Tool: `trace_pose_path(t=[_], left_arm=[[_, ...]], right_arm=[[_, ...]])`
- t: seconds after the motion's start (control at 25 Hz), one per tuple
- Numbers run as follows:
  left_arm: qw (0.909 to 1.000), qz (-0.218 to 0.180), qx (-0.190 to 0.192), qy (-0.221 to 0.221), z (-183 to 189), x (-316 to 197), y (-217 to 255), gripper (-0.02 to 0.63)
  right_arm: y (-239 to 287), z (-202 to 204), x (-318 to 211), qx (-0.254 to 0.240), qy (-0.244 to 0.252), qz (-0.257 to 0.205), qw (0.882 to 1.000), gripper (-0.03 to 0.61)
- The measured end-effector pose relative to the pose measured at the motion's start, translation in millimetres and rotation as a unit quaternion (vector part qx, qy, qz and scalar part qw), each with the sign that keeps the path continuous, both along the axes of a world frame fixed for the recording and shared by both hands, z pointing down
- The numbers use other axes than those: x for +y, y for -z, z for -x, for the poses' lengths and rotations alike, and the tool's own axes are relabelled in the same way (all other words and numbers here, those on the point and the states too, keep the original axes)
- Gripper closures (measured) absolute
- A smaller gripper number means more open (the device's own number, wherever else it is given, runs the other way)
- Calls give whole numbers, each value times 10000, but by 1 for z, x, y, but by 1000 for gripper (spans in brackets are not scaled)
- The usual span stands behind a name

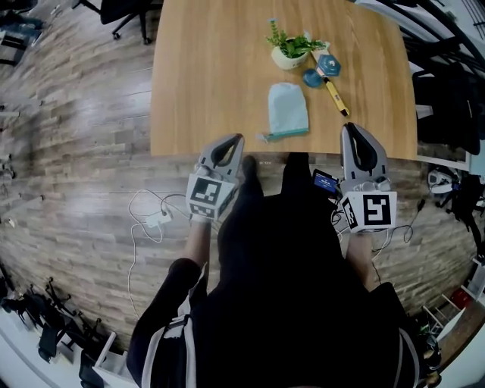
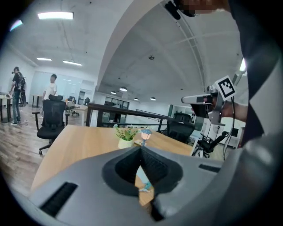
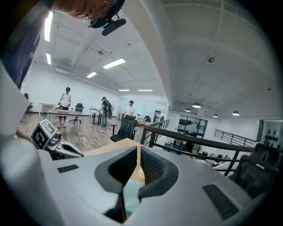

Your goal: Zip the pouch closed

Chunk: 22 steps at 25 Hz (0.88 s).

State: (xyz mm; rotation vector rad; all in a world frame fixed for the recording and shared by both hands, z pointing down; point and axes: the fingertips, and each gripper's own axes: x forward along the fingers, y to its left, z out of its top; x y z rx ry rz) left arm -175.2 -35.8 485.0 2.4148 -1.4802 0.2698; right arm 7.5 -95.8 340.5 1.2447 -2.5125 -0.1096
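Note:
A light blue pouch lies flat on the wooden table, near its front edge, with its zipper end pointing left. My left gripper hovers at the table's front edge, just left of the pouch, jaws shut and empty. My right gripper hangs at the front edge to the pouch's right, also shut on nothing. In the left gripper view the shut tips frame a sliver of the pouch. The right gripper view shows the closed tips with the pouch below them.
Behind the pouch stand a small potted plant, two blue objects and a yellow pen. Cables and a white plug lie on the wood floor at left. Office chairs stand beyond the table.

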Motion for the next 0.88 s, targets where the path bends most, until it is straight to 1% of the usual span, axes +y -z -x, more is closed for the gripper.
trace_pose_path(t=[0.08,0.24,0.32,0.44,0.52,0.8,0.88], left_arm=[[9999,90,-31,-112,-5,0,-5,614],[9997,128,-47,-191,-12,-9,-7,614],[9994,199,-138,-261,-15,-15,-14,614],[9972,522,-376,-388,-17,-19,-30,614],[9954,717,-463,-428,-18,-21,-38,614],[9927,798,-629,-647,-26,-30,-44,614],[9911,842,-731,-725,-28,-33,-50,614]], right_arm=[[2,-3,-3,-30,-25,-31,10000,541],[9,-16,-14,-135,-190,-127,9996,543],[7,-23,-19,-176,-263,-125,9994,542],[3,-26,-23,-264,-293,-70,9992,541],[4,-28,-27,-329,-292,-57,9990,541],[6,-33,-46,-421,-326,-117,9985,541],[7,-33,-50,-427,-347,-106,9984,541]])
